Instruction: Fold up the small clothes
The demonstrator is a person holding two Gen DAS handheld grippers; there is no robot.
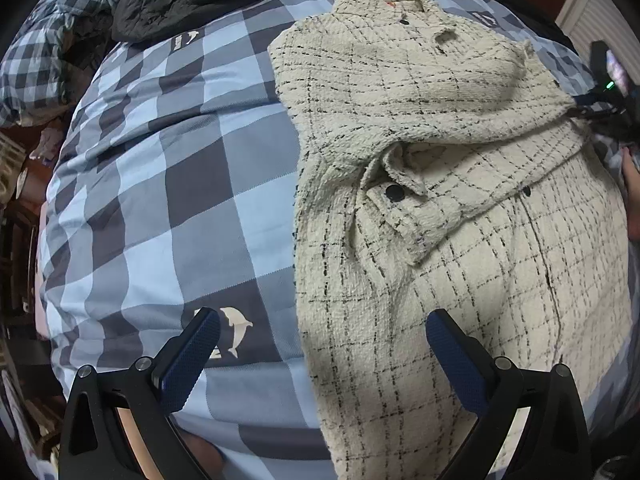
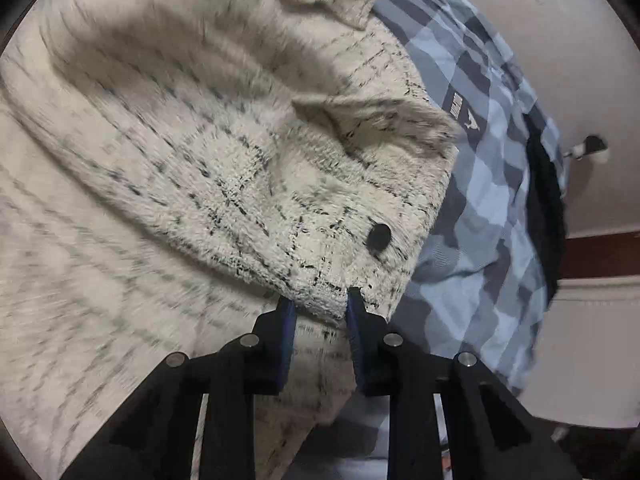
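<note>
On the blue-and-grey checked bed cover (image 1: 168, 184) | cream tweed jacket with thin black check lines and black buttons (image 1: 460, 208) lies spread, one sleeve folded across | left gripper (image 1: 320, 344) jaws wide, holding nothing, over jacket's edge | right gripper (image 2: 320, 312) jaws narrow, pinching the cuff edge (image 2: 320, 300).

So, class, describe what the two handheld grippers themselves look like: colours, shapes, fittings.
Both match. The left gripper has two black angular fingers with triangular cut-outs, round silver bolt heads at the joints, and dark blue textured pads on the inner faces. The right gripper shows the same black frame, silver bolts and blue pads. No cables or printed markings are visible.
</note>
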